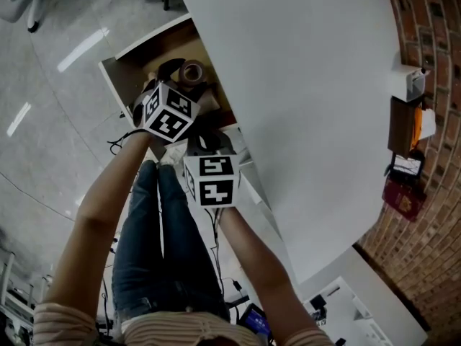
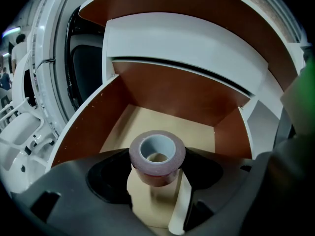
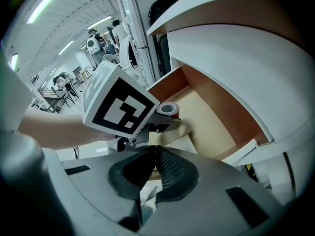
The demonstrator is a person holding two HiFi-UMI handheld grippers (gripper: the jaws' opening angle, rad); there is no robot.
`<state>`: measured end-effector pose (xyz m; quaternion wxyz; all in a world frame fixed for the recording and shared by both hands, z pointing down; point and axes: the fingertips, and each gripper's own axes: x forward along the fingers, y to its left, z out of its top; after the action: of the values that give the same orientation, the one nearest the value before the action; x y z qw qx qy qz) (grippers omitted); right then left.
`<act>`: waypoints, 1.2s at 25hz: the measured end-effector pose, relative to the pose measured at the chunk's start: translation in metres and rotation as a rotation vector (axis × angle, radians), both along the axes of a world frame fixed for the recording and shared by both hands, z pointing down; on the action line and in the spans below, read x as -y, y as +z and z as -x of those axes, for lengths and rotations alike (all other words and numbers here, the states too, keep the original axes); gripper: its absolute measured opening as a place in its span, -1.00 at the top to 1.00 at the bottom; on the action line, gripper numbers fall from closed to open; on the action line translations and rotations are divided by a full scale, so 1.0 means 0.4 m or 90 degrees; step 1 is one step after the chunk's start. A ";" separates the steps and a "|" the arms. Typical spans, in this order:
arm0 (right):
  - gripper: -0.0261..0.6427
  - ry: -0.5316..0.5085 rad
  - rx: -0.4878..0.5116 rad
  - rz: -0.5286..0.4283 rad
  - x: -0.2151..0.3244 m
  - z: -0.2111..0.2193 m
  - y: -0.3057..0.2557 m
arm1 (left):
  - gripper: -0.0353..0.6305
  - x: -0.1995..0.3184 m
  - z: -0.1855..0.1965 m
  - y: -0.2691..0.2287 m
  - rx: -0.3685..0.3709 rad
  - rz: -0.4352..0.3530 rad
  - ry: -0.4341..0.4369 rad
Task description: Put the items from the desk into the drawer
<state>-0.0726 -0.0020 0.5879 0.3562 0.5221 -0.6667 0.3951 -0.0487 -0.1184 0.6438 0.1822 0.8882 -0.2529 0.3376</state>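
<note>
A roll of brown tape with a grey core sits between the jaws of my left gripper, which is shut on it. The roll hangs over the open drawer, above its pale floor. In the head view the tape shows inside the drawer, just beyond the left marker cube. My right gripper is shut with nothing between its fingers. It is held just in front of the drawer, behind the left gripper, with its cube over the person's lap.
The white desk top overhangs the drawer. At its far right edge, by a brick wall, stand a white box, a brown item and a red item. The person's legs are right under the grippers.
</note>
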 end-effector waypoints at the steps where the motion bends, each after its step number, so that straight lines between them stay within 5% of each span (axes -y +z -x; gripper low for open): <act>1: 0.87 0.002 0.000 0.005 -0.001 -0.003 0.004 | -0.05 0.005 -0.004 0.005 -0.003 0.003 -0.003; 18: 0.87 -0.003 -0.010 0.035 0.019 -0.014 0.043 | -0.05 0.035 -0.057 0.070 -0.019 0.020 0.022; 30: 0.87 0.000 -0.013 0.045 0.020 -0.012 0.052 | -0.05 0.009 -0.026 0.119 0.020 0.026 0.044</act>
<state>-0.0679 -0.0101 0.6086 0.3817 0.5129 -0.6485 0.4131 -0.0383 -0.1219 0.6916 0.1844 0.8872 -0.2179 0.3626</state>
